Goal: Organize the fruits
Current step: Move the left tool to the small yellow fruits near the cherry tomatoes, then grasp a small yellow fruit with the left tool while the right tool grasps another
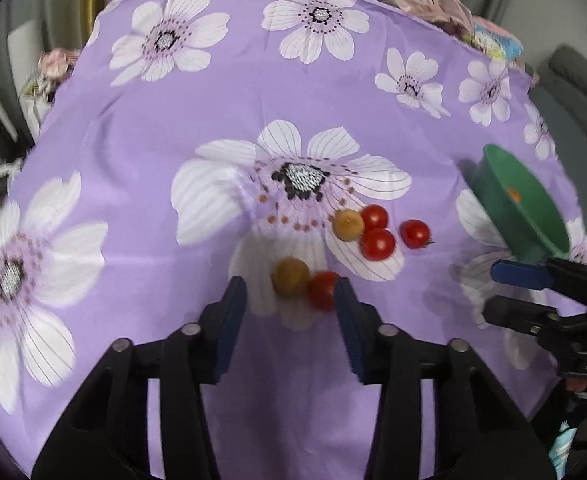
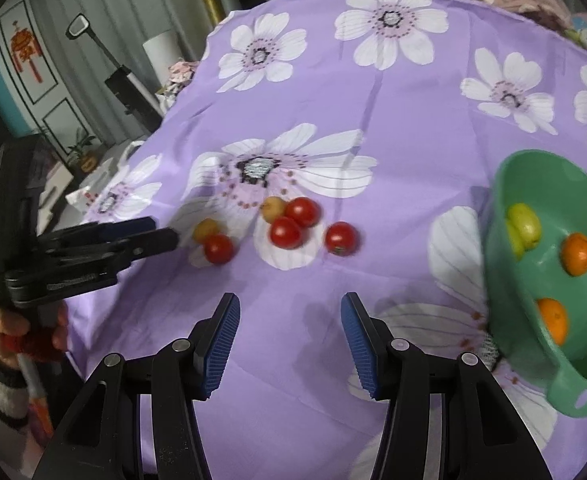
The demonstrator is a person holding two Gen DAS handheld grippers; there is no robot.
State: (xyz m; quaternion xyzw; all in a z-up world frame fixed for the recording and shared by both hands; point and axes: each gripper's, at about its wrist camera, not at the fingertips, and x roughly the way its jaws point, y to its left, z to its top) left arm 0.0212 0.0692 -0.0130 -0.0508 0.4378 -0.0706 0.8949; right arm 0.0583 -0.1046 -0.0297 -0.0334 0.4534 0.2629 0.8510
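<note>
Fingers of left gripper (image 1: pixel 291 292) apart, low over purple floral cloth (image 1: pixel 133 152); yellow fruit (image 1: pixel 290 277) and red tomato (image 1: pixel 322 290) between them, tomato against one pad. Three tomatoes (image 1: pixel 377 244) beyond. Right gripper (image 2: pixel 289 320) fingers apart, empty. Green bowl (image 2: pixel 505 280) far right, tilted, holding oranges.

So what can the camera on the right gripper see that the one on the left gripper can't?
Only the right view looks into the green bowl: two oranges and a yellow-green fruit, plus the person's hand on the left gripper.

Only the left view shows that gripper's fingers flanking a yellowish fruit and a tomato.

Both show the purple floral cloth, the loose tomatoes and the bowl.
</note>
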